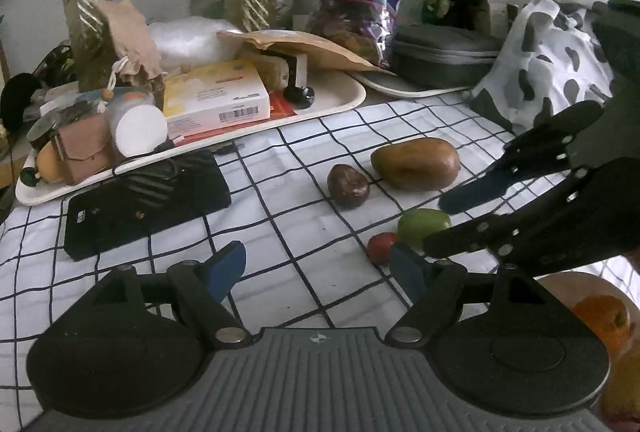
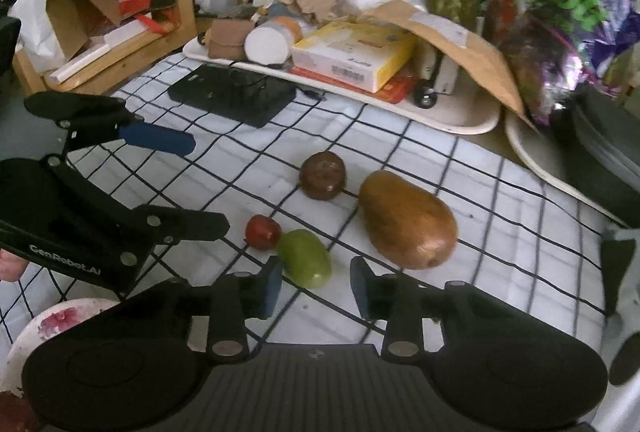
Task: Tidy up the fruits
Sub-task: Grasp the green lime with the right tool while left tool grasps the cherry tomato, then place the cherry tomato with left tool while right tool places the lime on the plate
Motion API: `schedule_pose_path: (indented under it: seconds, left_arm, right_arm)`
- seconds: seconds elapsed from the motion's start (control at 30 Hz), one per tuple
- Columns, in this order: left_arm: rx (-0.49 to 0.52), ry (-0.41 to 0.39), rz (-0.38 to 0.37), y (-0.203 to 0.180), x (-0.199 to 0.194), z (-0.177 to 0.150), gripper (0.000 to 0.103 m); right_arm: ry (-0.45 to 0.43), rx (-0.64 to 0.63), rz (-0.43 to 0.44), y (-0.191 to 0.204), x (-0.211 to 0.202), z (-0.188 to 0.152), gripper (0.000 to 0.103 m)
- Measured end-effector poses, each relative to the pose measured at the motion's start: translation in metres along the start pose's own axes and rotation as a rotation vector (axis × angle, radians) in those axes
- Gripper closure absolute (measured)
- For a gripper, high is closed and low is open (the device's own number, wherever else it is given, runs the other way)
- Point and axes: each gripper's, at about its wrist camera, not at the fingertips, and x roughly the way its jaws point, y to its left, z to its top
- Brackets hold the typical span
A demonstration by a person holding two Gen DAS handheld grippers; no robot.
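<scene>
Several fruits lie on the checked cloth (image 1: 280,192): a large brown mango (image 1: 416,163) (image 2: 408,220), a dark round fruit (image 1: 348,186) (image 2: 323,176), a green fruit (image 1: 423,226) (image 2: 306,258) and a small red fruit (image 1: 380,247) (image 2: 262,231). My left gripper (image 1: 318,266) is open and empty over bare cloth, left of the red fruit. My right gripper (image 2: 316,286) is open and empty, its fingertips just short of the green fruit; it also shows in the left wrist view (image 1: 448,220). An orange (image 1: 608,320) sits in a bowl at the lower right.
A cluttered white tray (image 1: 340,104) with boxes stands at the back, a black device (image 1: 144,200) in front of it. A grey case (image 1: 444,52) and spotted cloth (image 1: 552,44) lie back right. A floral plate (image 2: 48,328) sits lower left in the right wrist view.
</scene>
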Motion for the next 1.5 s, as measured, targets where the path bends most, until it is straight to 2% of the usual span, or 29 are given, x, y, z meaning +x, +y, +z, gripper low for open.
schedule_pose_path:
  seconds: [0.13,0.37,0.63,0.67,0.77,0.87,0.9,1.1,1.17,1.5]
  left_arm:
    - [0.004,0.003,-0.001,0.000,0.001,0.000,0.025]
    - [0.024,-0.014,-0.030,-0.005,0.000,-0.002,0.025]
    - [0.064,-0.026,-0.091,-0.018,0.005,-0.004,0.026]
    - [0.066,-0.024,-0.099,-0.019,0.007,-0.004,0.028]
    - [0.069,-0.011,-0.127,-0.023,0.013,-0.004,0.045]
    - [0.080,-0.001,-0.134,-0.027,0.018,-0.003,0.053]
    - [0.084,-0.001,-0.136,-0.028,0.020,-0.003,0.059]
    - [0.072,-0.001,-0.139,-0.027,0.027,-0.001,0.069]
    - [0.073,0.002,-0.124,-0.027,0.028,-0.001,0.082]
    - [0.051,-0.028,-0.126,-0.023,0.017,0.000,0.082]
  right_arm:
    - [0.016,-0.020,0.002,0.004,0.009,0.003,0.073]
    - [0.018,-0.032,-0.010,0.007,0.009,0.002,0.075]
    - [-0.017,0.015,-0.026,-0.011,-0.016,-0.006,0.075]
    - [-0.019,0.022,-0.032,-0.014,-0.019,-0.008,0.075]
    - [-0.022,0.035,-0.049,-0.023,-0.025,-0.014,0.075]
    - [-0.022,0.041,-0.054,-0.029,-0.029,-0.020,0.075]
    - [-0.022,0.040,-0.057,-0.030,-0.030,-0.021,0.075]
    - [-0.034,0.050,-0.068,-0.038,-0.039,-0.027,0.075]
    - [-0.044,0.054,-0.066,-0.038,-0.042,-0.026,0.075]
    - [-0.078,0.067,-0.058,-0.031,-0.054,-0.023,0.075]
